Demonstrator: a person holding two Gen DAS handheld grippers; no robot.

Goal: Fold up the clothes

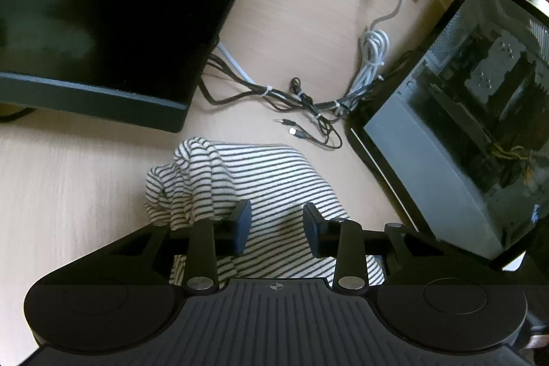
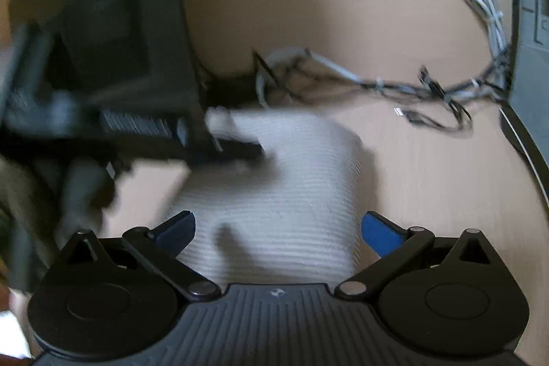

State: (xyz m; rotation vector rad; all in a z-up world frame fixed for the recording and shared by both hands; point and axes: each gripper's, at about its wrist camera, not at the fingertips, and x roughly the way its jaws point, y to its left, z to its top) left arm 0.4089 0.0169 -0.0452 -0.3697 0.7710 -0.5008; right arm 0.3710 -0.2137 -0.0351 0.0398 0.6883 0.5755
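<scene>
Holding my left gripper half apart over the striped shirt, I am aiming low; right gripper wide apart.

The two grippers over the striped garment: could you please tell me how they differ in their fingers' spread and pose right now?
The left gripper has its fingers drawn fairly close together, with a gap between them, while the right gripper has them spread wide. The left one's links stand nearly straight forward; the right one's splay outward. No cloth is visibly pinched by either. Both have blue pads and sit above the striped garment on the wooden desk.
</scene>
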